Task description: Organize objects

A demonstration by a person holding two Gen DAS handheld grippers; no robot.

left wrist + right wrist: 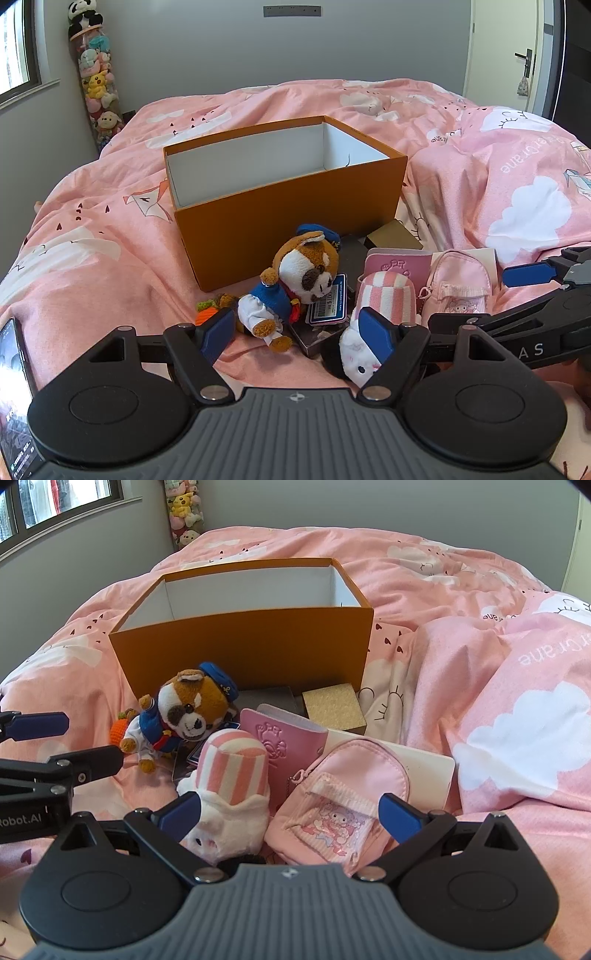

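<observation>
Orange cardboard box (251,646) empty on pink duvet (498,686) printed "Crane", bear plush (295,280) with "HK$100" tag (328,304) before it, left gripper (299,332) wide open, empty, right gripper (291,816) wide open over striped-hat plush (229,794) and pink pouch (340,797), gripping nothing.

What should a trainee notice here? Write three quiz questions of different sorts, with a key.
1. True or false: the orange box already holds toys.
2. Which lies nearest the right gripper? A. gold box B. pink mini backpack C. crocheted carrot
3. Fill in: the plush dog wears a ____ cap.

Key:
1. False; only white inner walls show, and the toys lie on the bedspread in front.
2. B
3. Blue. Both grippers, the left gripper too, stand open and hold nothing.
</observation>
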